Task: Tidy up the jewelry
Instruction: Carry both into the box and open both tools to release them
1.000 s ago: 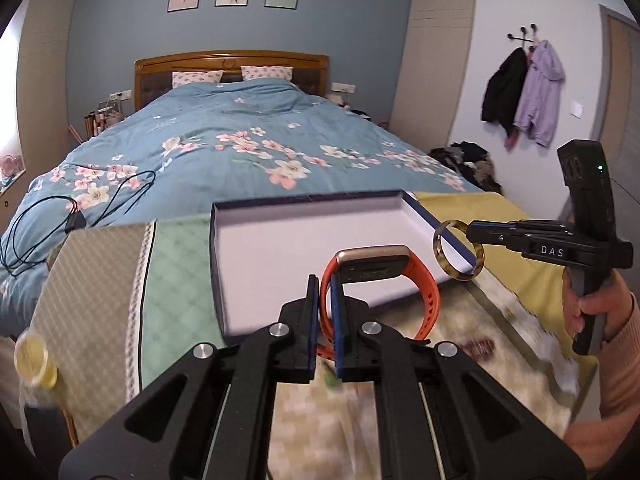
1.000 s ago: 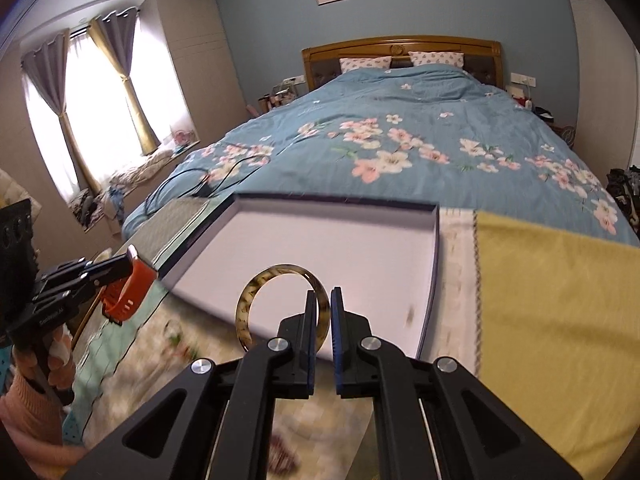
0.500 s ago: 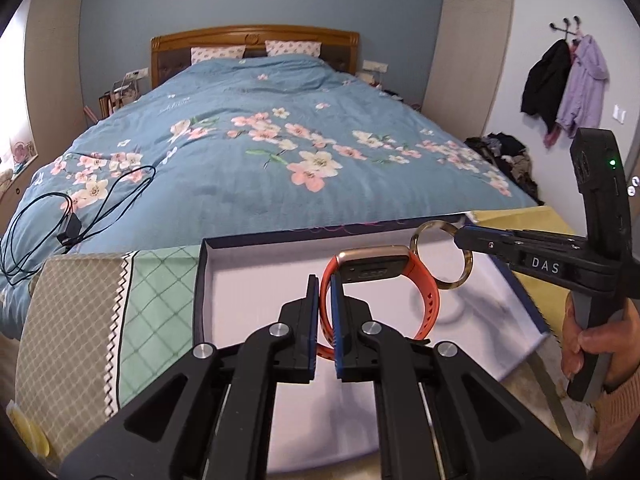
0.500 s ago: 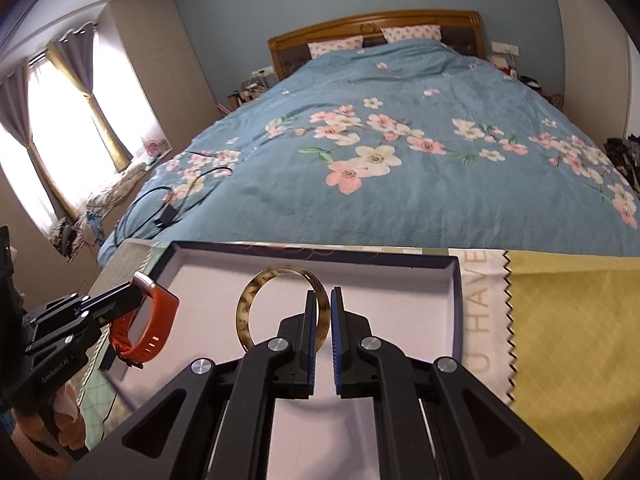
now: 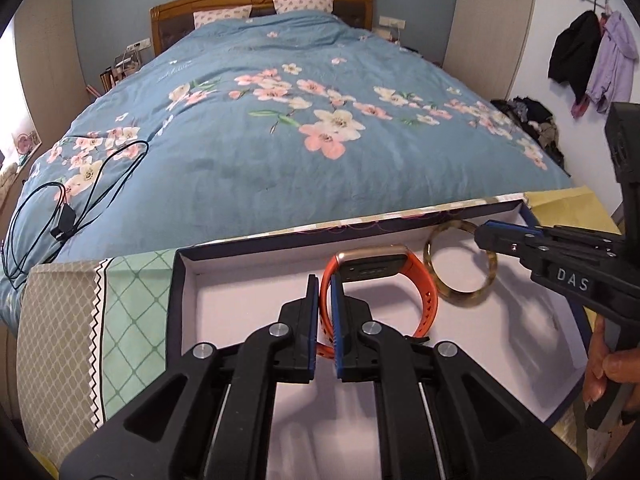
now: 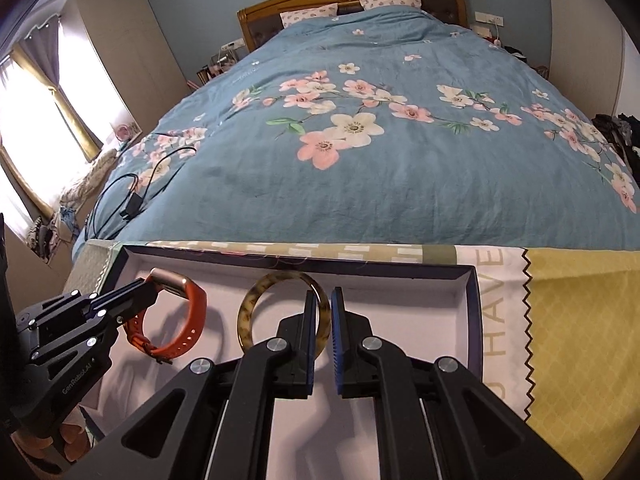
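Note:
A shallow dark-rimmed box (image 5: 182, 280) (image 6: 474, 296) with a white floor lies on the patterned cloth at the foot of the bed. My left gripper (image 5: 324, 292) (image 6: 150, 284) is shut on an orange smart band (image 5: 424, 292) (image 6: 196, 312) and holds it inside the box, left of centre. My right gripper (image 6: 322, 300) (image 5: 480, 234) is shut on a tortoiseshell bangle (image 6: 250, 312) (image 5: 460, 300), held upright inside the box just right of the band. Band and bangle stand close side by side.
A patchwork cloth (image 5: 120, 312) (image 6: 580, 340) in green, beige and yellow covers the surface under the box. Beyond lies a bed with a blue floral duvet (image 5: 300, 140). A black cable (image 5: 64, 220) lies on the duvet at left.
Both grippers have moved forward and down into the box, carrying the band and the bangle over its white floor. Both stay shut on their pieces.

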Available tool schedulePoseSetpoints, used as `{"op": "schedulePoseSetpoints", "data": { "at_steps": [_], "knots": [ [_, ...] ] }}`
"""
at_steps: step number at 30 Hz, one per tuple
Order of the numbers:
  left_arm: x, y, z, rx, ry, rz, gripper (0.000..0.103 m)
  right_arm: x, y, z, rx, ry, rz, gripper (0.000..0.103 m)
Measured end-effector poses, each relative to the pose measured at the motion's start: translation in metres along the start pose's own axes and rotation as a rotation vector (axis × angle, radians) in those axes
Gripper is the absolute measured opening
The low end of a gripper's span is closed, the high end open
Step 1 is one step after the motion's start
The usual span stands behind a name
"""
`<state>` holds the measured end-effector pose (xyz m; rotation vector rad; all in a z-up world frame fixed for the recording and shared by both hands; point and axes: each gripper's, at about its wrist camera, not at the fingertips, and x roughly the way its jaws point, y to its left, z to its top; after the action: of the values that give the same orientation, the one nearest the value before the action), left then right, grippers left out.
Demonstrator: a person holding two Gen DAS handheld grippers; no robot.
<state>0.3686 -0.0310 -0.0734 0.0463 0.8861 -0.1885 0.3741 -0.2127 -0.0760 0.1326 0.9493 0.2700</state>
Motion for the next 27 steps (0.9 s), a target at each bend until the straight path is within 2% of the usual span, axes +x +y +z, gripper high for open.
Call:
{"op": "schedulePoseSetpoints", "data": {
  "at_steps": [7, 11, 13, 17, 19, 21, 23, 27],
  "knots": [
    [0.017, -0.001, 0.006, -0.009, 0.062, 0.013, 0.007, 0.0, -0.001, 0.0, 0.014, -0.012, 0.005, 0.008],
    [0.017, 0.003, 0.006, -0.027, 0.066, 0.011, 0.015, -0.009, 0.0, -0.003, 0.007, -0.034, 0.02, 0.012],
    [0.012, 0.004, 0.004, -0.034, 0.05, 0.0, 0.023, -0.014, 0.002, -0.006, -0.006, -0.032, 0.037, 0.012],
    [-0.013, 0.006, -0.005, -0.033, -0.033, 0.002, 0.035, -0.029, 0.007, -0.017, -0.052, -0.033, 0.088, 0.017],
    [-0.03, 0.005, -0.011, -0.034, -0.078, -0.001, 0.048, -0.042, 0.01, -0.024, -0.081, -0.051, 0.113, 0.022],
    [-0.054, 0.005, -0.019, -0.034, -0.142, -0.015, 0.051, -0.06, 0.016, -0.034, -0.112, -0.084, 0.137, 0.035],
    [-0.075, 0.006, -0.027, -0.03, -0.188, -0.017, 0.058, -0.081, 0.022, -0.048, -0.163, -0.119, 0.161, 0.036],
    [-0.121, 0.008, -0.052, -0.019, -0.268, -0.029, 0.06, -0.111, 0.028, -0.077, -0.232, -0.149, 0.183, 0.037]
  ]
}}
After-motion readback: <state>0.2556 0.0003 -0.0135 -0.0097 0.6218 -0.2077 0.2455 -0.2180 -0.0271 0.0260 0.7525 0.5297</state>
